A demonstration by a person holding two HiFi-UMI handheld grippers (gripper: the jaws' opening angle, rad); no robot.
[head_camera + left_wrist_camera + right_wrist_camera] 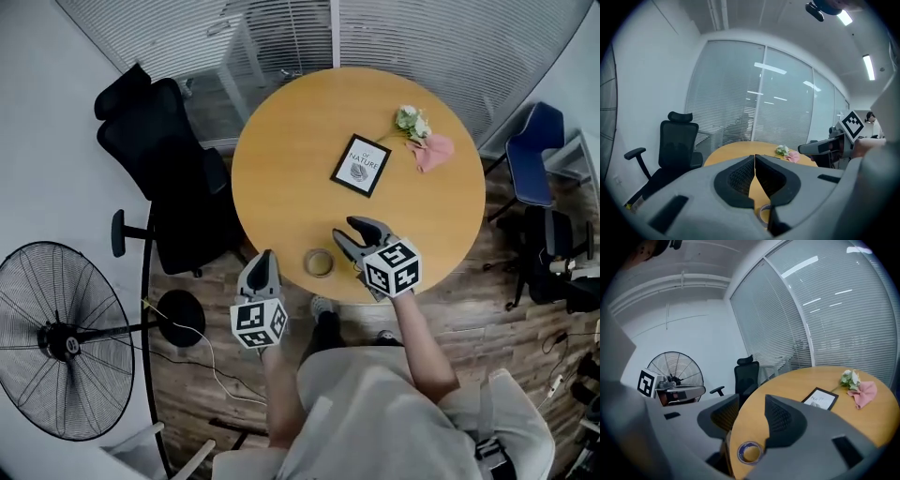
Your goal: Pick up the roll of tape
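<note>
**Ana:** While the small tan roll of tape (319, 262) lies flat by the near edge of the round wooden table (281, 159), why do you hold the grey right gripper (343, 229) like that?

**Operator:** I hold it low over the tabletop, just beside the roll. Its jaws are spread wide with nothing between them, so the ring should fit between the pads. I keep the grey left gripper (265, 255) back at the table's edge, jaws closed together and empty; I judge it isn't needed.

**Ana:** And the roll itself?

**Operator:** It's a thin ring, hole upward, with brownish tape round a bluish inner core. To me it looks light, and nothing touches it.
</note>
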